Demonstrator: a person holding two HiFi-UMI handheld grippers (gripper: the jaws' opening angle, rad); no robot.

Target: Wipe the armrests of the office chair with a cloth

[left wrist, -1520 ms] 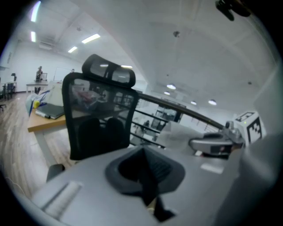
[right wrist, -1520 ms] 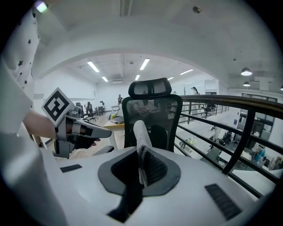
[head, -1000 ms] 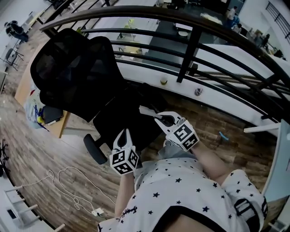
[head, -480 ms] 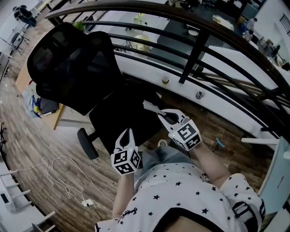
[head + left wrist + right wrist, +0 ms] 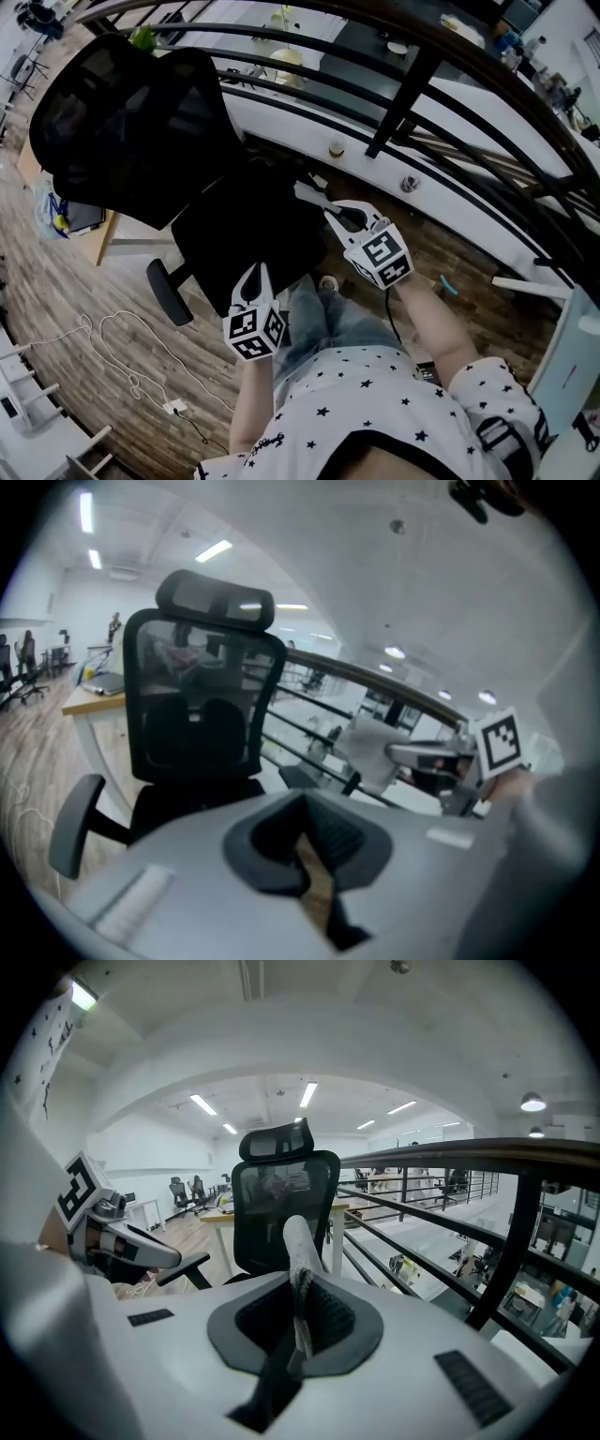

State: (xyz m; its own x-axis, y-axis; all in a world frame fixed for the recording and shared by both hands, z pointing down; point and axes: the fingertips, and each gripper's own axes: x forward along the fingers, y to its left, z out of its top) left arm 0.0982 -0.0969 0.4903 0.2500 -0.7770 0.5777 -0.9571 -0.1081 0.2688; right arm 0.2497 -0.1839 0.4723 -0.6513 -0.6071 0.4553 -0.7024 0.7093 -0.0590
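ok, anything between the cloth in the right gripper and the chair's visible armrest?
Nothing solid that I can see. The cloth, clamped in the right gripper, sits at the seat's railing side; the armrest lies across the open seat. Only the left gripper, shut and empty, hovers near that line.

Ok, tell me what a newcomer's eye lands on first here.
The black mesh office chair fills the head view's upper left, with one armrest jutting out at its lower left. Just right of its seat, the right gripper has its jaws shut on a pale cloth. Beyond both runs a dark railing.
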